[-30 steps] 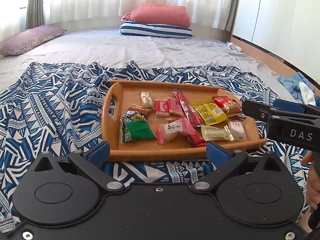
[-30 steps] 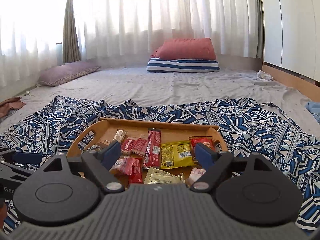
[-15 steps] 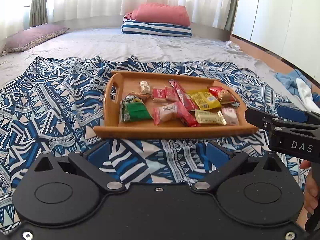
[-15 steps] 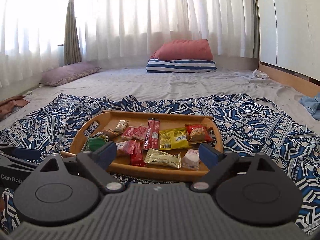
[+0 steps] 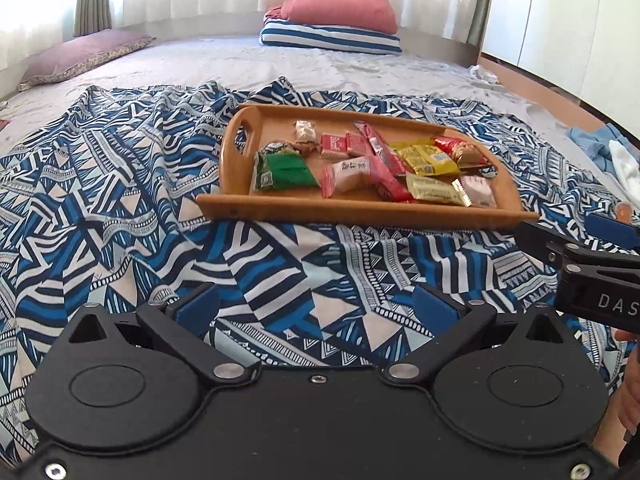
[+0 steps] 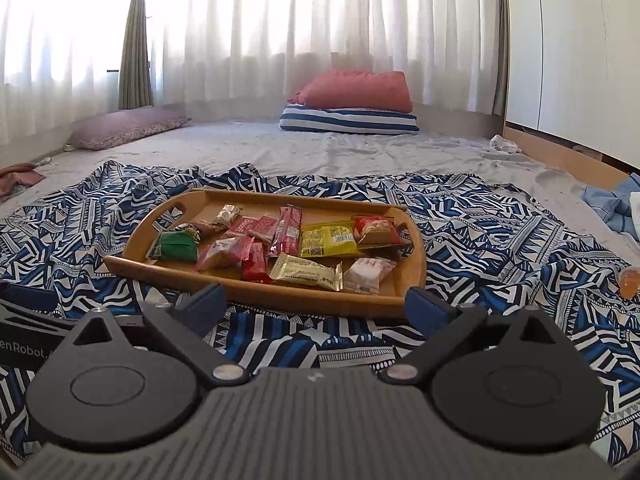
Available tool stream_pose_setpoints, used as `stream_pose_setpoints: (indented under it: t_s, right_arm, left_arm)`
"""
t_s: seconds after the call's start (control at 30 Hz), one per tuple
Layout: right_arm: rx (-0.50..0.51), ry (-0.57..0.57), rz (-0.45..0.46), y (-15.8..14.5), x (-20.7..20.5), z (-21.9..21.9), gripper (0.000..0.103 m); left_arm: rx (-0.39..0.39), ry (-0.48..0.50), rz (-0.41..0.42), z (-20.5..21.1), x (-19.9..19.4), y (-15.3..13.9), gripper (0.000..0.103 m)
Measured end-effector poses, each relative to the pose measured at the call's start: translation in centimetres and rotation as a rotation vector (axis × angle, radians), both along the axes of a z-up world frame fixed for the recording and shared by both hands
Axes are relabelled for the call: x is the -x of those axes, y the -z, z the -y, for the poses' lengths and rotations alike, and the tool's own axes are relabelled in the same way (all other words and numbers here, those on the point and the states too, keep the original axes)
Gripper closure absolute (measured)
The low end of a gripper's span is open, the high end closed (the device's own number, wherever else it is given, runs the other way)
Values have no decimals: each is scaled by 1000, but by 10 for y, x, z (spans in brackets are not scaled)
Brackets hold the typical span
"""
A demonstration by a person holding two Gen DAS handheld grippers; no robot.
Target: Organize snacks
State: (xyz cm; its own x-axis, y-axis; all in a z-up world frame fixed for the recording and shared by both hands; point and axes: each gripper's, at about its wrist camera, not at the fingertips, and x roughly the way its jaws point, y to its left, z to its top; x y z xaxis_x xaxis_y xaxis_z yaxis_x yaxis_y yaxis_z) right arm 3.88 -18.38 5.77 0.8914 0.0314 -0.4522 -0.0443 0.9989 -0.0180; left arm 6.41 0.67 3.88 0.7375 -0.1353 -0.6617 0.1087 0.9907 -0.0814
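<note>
A wooden tray (image 5: 280, 204) lies on a blue patterned cloth (image 5: 120, 208) and holds several wrapped snacks: a green pack (image 5: 282, 170), a yellow pack (image 5: 424, 156), red bars (image 5: 376, 148) and a pale gold bar (image 5: 434, 194). The tray also shows in the right wrist view (image 6: 304, 300). My left gripper (image 5: 316, 306) is open and empty, well short of the tray's near edge. My right gripper (image 6: 316, 304) is open and empty, just before the tray's near rim. The right gripper's body shows at the right edge of the left wrist view (image 5: 580, 260).
An orange wrapped item (image 6: 630, 280) lies on the cloth to the right of the tray. Blue and white clothes (image 6: 612, 204) lie further right. Red and striped pillows (image 6: 352, 108) sit at the back, a purple pillow (image 6: 128, 128) at the left. White cupboards stand on the right.
Both grippers have drawn back from the tray, which now lies farther ahead in both views. Both stay open and empty.
</note>
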Motion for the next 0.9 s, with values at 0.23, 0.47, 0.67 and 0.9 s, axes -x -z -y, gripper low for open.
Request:
stream_pose_setpoints:
  t_s: [0.23,0.47,0.67,0.9]
  right_arm:
    - [-13,35,-39,24,1,7,0]
    - [-8,54,-87,48,-7,10,0]
    - [-20,72,-135,62,-15,12,0]
    - [-23,63,-192,70,-25,15,0]
  left_arm:
    - [-34,-22,-14,4,-3,19,0]
    - [-42,-46,-38,5,-10,36,0]
    - [-78,-47,-25,10,-14,43,0]
    - [-83,-61,-10,12,-16,49,0]
